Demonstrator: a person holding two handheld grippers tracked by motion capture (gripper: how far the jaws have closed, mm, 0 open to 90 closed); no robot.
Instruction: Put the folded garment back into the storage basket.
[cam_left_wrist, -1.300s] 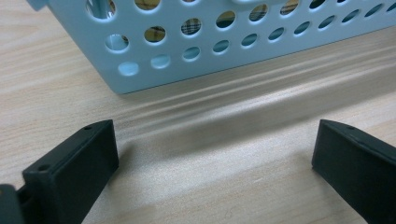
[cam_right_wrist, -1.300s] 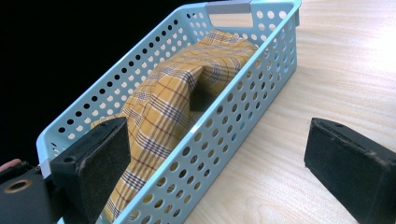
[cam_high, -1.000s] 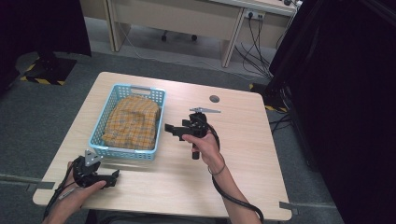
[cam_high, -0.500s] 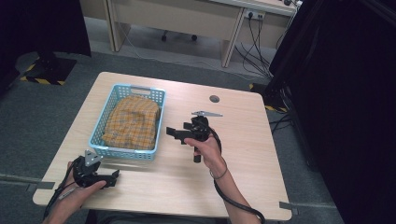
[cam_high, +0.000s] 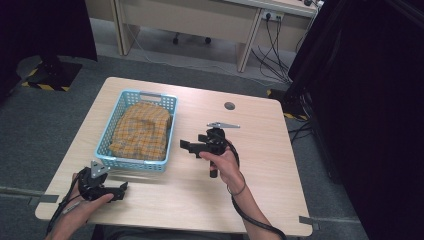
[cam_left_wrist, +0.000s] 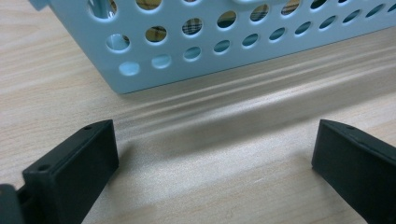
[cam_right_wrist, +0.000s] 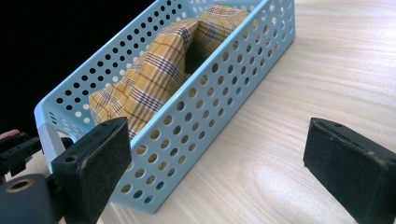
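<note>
High view — wooden table (cam_high: 260, 200) on grey carpet (cam_high: 50, 125).

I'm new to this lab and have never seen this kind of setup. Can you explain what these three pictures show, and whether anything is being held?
No robot here: a person holds a two-jaw hand gripper in each hand. The high view looks down on a wooden table. The left gripper rests near the table's front edge; the right gripper hovers mid-table, pointing at a light blue perforated basket with a folded yellow plaid cloth inside. The other two pictures come from cameras riding on the grippers, looking along their black jaws. In the left gripper view, the basket's wall stands close ahead. The right gripper view shows the basket from its side with the cloth in it. Both grippers are open and hold nothing.
</note>
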